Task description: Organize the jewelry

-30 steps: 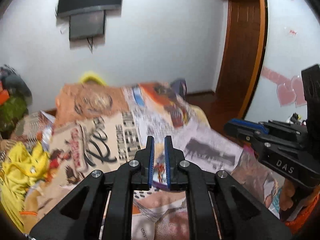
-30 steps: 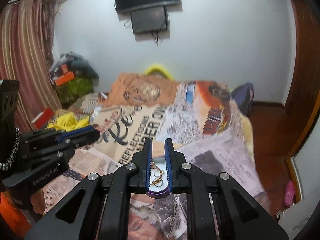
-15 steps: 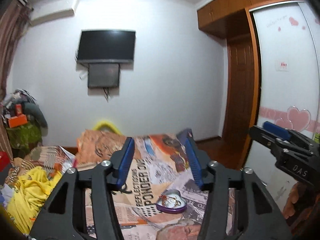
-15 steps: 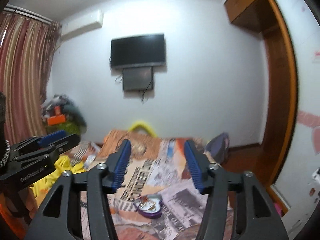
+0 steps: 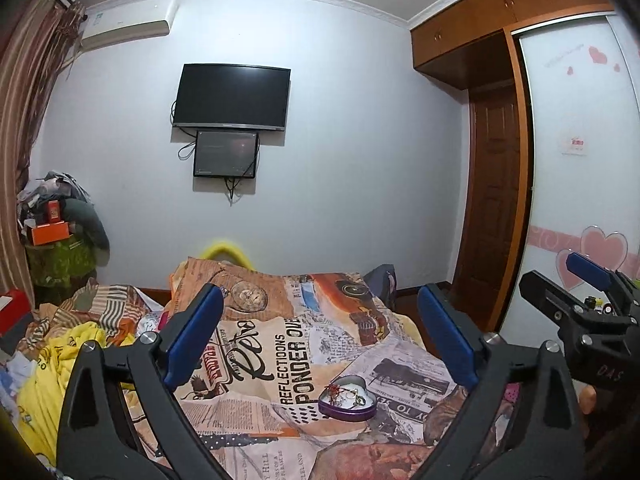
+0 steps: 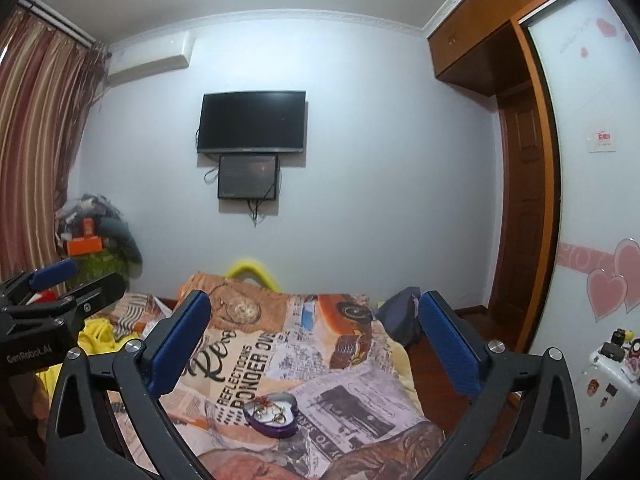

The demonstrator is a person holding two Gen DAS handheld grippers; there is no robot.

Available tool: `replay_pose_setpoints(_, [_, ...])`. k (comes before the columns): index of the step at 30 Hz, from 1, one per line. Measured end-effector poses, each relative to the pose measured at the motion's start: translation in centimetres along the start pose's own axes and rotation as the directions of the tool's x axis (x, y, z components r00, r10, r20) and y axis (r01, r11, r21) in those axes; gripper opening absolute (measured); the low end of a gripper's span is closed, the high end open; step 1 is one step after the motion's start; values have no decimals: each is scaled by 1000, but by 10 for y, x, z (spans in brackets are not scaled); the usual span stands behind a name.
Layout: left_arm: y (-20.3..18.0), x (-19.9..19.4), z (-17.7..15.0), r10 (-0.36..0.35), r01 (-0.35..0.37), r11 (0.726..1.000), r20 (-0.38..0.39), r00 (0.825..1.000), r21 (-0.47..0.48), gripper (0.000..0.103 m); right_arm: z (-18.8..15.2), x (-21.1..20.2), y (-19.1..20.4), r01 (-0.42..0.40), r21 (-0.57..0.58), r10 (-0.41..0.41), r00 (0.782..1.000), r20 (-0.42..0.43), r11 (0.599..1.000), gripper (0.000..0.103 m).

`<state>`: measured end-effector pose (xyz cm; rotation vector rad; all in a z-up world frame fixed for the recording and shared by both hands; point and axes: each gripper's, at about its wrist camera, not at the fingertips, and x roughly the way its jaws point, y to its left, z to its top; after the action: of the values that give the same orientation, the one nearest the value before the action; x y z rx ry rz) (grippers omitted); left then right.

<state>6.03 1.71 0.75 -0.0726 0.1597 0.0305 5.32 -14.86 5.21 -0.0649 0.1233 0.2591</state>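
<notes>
A purple heart-shaped tin (image 5: 347, 398) lies on the bed's printed cover; it also shows in the right wrist view (image 6: 272, 414). Gold and red jewelry (image 5: 344, 392) lies inside it, and shows in the right wrist view (image 6: 273, 408) too. My left gripper (image 5: 322, 336) is wide open and empty, held high above and behind the tin. My right gripper (image 6: 316, 338) is wide open and empty, also raised above the tin. Each gripper shows at the edge of the other's view: the right one (image 5: 576, 292) and the left one (image 6: 68, 284).
The bed (image 5: 280, 340) carries a newspaper-print cover. Yellow cloth (image 5: 60, 364) lies at its left. A pile of clothes and an orange box (image 5: 50, 232) stand at far left. A wall TV (image 5: 232, 96), a wardrobe and door (image 5: 496, 200) are beyond. A white cabinet (image 6: 612, 372) stands at right.
Both grippers opened from nearly shut to wide open and rose away from the bed. The right gripper let go of the gold jewelry, which now lies in the tin.
</notes>
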Motion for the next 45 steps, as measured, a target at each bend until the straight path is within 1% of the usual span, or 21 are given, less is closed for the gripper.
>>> replay_pose_setpoints(4, [-2,-3,-1,2,-2,1000,1,1000,3,98,-2,-3,-1,-9,-6,9,1000,-11,1000,103])
replay_pose_setpoints(9, [-5,-4,-3,20,-21,1000,12,1000,15,101,-6,-11,-4,-14,-6,14,1000,-9,1000,103])
replay_pose_setpoints(18, [-9,-3,-4,21,-21,999,7,1000,25,102,-7,-13,-6,-21,5,21,1000,-16,1000,103])
replay_pose_setpoints(23, [-13,-2,-6,34,-34,999,10,999,37,103,-6,-14,-8,-20,7,20,1000,-18,1000,103])
replay_pose_setpoints(45, [-13,1,-7,25,-25,999,-2,1000,34,103,-6,-14,-9,-21,10,22,1000,-22,1000,103])
